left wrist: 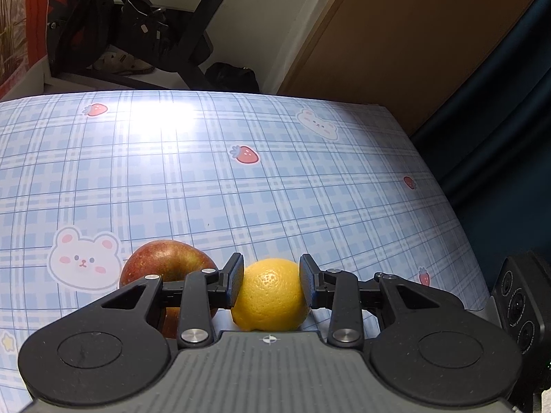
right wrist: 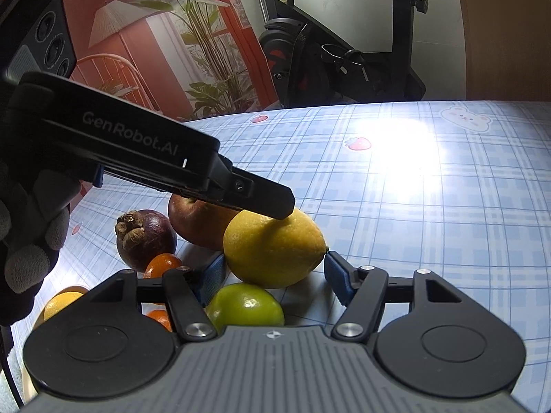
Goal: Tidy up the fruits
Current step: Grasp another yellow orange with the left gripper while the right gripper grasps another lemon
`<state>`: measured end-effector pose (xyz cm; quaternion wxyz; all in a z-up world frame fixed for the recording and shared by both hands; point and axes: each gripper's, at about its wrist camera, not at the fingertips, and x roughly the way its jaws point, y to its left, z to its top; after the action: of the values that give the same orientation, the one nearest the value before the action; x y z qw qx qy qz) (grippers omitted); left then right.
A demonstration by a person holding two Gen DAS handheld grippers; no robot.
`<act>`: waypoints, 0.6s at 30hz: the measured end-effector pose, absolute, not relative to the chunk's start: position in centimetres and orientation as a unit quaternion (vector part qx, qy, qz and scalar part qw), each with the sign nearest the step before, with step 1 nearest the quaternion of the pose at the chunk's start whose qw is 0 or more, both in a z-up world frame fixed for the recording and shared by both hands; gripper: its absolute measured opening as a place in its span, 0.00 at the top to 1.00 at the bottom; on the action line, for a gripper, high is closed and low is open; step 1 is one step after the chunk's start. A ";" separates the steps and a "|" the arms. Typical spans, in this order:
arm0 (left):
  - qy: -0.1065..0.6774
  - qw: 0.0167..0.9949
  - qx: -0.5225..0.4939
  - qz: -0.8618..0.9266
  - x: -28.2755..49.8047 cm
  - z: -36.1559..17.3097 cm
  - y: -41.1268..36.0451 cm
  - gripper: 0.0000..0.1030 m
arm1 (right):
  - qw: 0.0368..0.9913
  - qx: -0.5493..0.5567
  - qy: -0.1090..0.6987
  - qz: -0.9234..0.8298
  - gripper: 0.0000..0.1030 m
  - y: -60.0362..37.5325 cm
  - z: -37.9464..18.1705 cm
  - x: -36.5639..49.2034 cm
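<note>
1. Fruits sit bunched together on a tabletop (right wrist: pixel 430 206) covered in blue plaid with cartoon bears and strawberries. In the right wrist view, from left to right: a pale orange citrus (right wrist: pixel 62 304) partly cut off behind the gripper body, two small orange fruits (right wrist: pixel 162 264), a dark purple mangosteen (right wrist: pixel 146 237), a red apple (right wrist: pixel 198 222), a green lime (right wrist: pixel 246 304) and a large yellow lemon (right wrist: pixel 273 249).
2. A gloved hand (right wrist: pixel 26 234) at the left edge holds the left hand-held gripper (left wrist: pixel 270 280). Its pads pinch the lemon (left wrist: pixel 270 294) from both sides, probably to lift it clear of the pile or set it beside the apple (left wrist: pixel 165 263) as a group.
3. The right hand-held gripper (right wrist: pixel 275 277) is spread, with nothing pinched. Its left pad lies near the lemon's side and its right pad lies just off the pointed end, likely poised to steady or take the fruit.
4. Whether the lemon rests on the tabletop or is slightly raised is hard to tell. The apple's lower half is hidden by the gripper linkage in the left wrist view, and no bowl or tray shows, so the fruits' destination is unknown.
</note>
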<state>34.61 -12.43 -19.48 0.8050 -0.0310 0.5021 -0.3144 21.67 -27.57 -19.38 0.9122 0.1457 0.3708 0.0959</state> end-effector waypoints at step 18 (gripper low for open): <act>0.460 0.827 -0.031 -0.322 30.3 -14.8 -10.4 0.63 | 0.929 0.119 0.334 0.109 0.37 -25.3 -15.6 19.1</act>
<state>30.29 -10.37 -14.76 0.8272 -0.0313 0.4596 -0.3218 19.09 -25.34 -15.61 0.9287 0.1187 0.3339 0.1090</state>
